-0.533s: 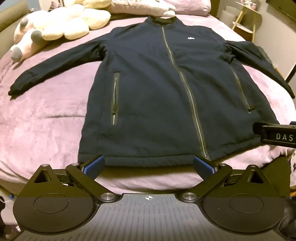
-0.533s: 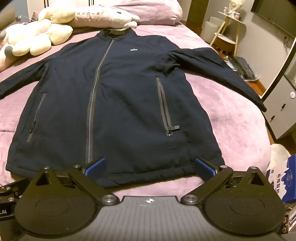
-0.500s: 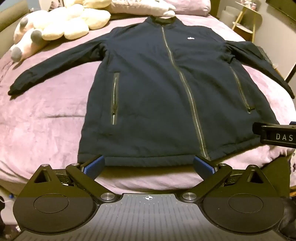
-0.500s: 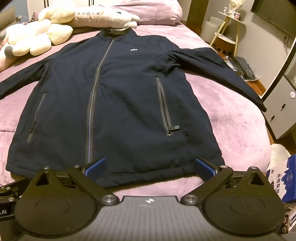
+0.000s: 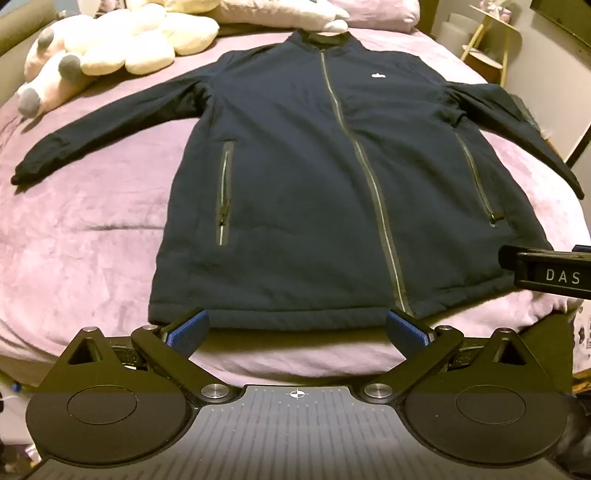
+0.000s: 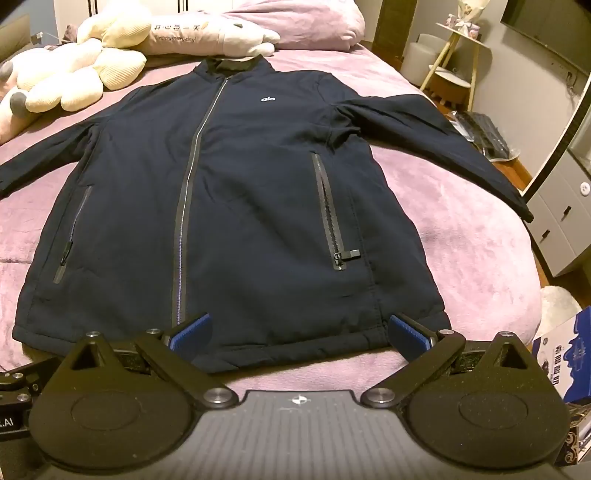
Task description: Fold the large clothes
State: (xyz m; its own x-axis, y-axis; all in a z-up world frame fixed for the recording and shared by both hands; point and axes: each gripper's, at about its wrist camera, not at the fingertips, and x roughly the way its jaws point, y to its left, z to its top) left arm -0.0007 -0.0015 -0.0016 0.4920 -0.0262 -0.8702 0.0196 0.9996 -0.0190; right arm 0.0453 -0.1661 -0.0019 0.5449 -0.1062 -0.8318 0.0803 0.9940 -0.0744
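Observation:
A dark navy zip jacket (image 5: 314, 177) lies flat, front up, on a purple bedspread (image 5: 85, 229), collar at the far end and both sleeves spread outward. In the right wrist view the same jacket (image 6: 240, 206) shows a small white chest logo. My left gripper (image 5: 295, 328) hovers at the near hem, left of the zip, jaws wide open with nothing between the blue pads. My right gripper (image 6: 299, 330) hangs over the hem's right part, also wide open and empty. The right gripper's body (image 5: 546, 273) juts in at the left view's right edge.
Cream and pink plush toys (image 5: 110, 48) and a long pillow (image 6: 207, 33) lie at the head of the bed. A small side table (image 6: 454, 62) and white drawers (image 6: 565, 221) stand to the right. A blue box (image 6: 565, 354) sits by the bed's near right corner.

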